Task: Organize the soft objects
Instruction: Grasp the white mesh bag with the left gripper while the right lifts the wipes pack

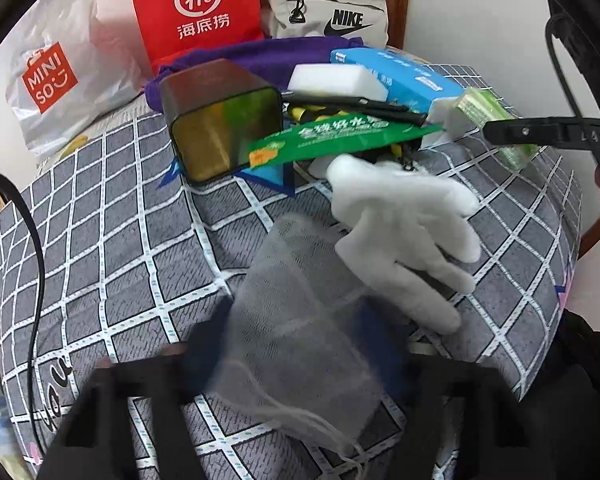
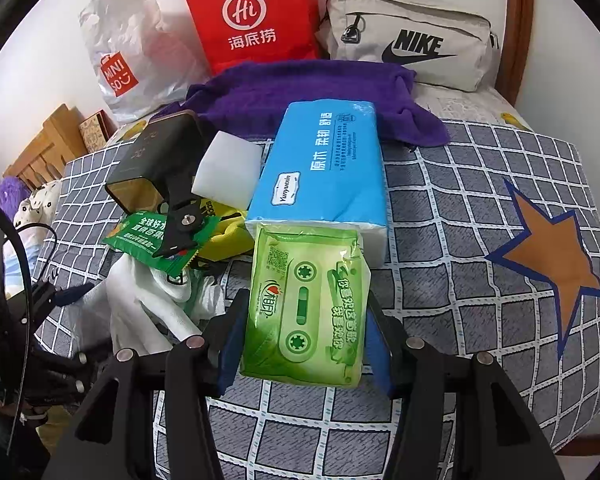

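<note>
In the left wrist view my left gripper [image 1: 296, 344] is shut on a grey mesh drawstring pouch [image 1: 300, 320], held above the checked bedspread. A white glove [image 1: 404, 232] lies just beyond it. In the right wrist view my right gripper [image 2: 304, 328] is shut on a green pack of wet wipes [image 2: 308, 304], its blue pads on both sides. The pack's far end touches a blue tissue pack [image 2: 324, 168]. A white sponge [image 2: 228, 168], a purple towel [image 2: 320, 96] and the glove [image 2: 148, 304] lie around it.
A dark tin box [image 1: 220, 120] lies on its side at the pile's left, with a green sachet [image 1: 340, 136] before it. A red bag [image 2: 252, 16], a Miniso bag [image 2: 136, 52] and a Nike pouch [image 2: 412, 36] stand against the wall. Bedspread [image 2: 500, 200] with a star patch to the right.
</note>
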A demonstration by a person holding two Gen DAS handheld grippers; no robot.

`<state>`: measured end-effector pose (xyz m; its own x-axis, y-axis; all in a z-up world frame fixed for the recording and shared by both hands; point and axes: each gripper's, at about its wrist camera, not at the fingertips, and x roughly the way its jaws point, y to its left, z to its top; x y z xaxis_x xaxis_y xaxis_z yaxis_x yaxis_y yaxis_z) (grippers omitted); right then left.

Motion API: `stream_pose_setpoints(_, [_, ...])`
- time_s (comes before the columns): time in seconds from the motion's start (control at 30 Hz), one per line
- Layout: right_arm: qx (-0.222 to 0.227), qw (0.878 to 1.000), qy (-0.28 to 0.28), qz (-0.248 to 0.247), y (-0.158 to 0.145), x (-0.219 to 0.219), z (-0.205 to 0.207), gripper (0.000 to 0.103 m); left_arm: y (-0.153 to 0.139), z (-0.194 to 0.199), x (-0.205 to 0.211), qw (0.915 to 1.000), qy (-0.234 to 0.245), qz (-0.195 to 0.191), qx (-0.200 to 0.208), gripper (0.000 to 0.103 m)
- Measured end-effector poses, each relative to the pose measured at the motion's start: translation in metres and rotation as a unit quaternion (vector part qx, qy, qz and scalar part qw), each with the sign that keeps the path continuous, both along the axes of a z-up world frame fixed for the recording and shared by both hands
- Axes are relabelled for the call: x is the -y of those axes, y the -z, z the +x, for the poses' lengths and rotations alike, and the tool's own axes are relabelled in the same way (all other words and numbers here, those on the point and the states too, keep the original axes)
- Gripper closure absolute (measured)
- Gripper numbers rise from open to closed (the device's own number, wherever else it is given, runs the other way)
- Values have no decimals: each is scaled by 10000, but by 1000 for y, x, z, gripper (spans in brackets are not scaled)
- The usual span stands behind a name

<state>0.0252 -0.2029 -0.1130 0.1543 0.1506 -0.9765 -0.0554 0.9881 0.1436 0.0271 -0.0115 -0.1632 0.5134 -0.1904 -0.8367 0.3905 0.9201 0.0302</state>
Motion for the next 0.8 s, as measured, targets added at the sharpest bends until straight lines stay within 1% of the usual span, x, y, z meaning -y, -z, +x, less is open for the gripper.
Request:
stream_pose_setpoints(0.03, [0, 10000, 17, 2, 0, 1, 0, 50, -2, -1, 1, 10000, 36, 34, -26, 72])
stream_pose_setpoints(0.07, [1, 10000, 30, 12, 0, 1, 0, 50, -3, 0, 0, 10000, 60, 63, -37, 83])
stream_pose_setpoints(0.1, [6, 10000, 31, 17, -1, 1, 1, 50, -4, 0, -1, 9999, 67, 69, -50, 89])
stream_pose_setpoints(0.17, [39, 10000, 21, 2, -4, 1, 1, 50, -8, -3, -3, 9999, 77, 56, -70, 94])
stream_pose_setpoints(0.3, [107, 9999, -2, -16, -10, 1, 4, 50, -15, 2, -16, 9999, -139, 81, -25, 94])
stream_pose_setpoints(0.47, [236, 9997, -33, 7, -21, 3, 7, 50, -29, 14, -44, 9982, -550, -235, 20, 94])
stream_pose_setpoints(0.6, [404, 9992, -45, 16, -33, 6, 14, 50, -35, 27, -50, 9966, -775, -270, 52, 94])
stream_pose_setpoints(0.67, [456, 9989, -51, 5, -37, 8, 18, 50, -43, 34, -55, 9942, -1005, -336, 174, 94])
stream_pose_setpoints(0.77, [496, 9988, -45, -14, -39, 12, 28, 50, -54, 46, -63, 9910, -1247, -403, 264, 94])
stream_pose_setpoints(0.8, [507, 9987, -43, -9, -40, 13, 33, 50, -59, 50, -67, 9898, -1305, -478, 307, 94])
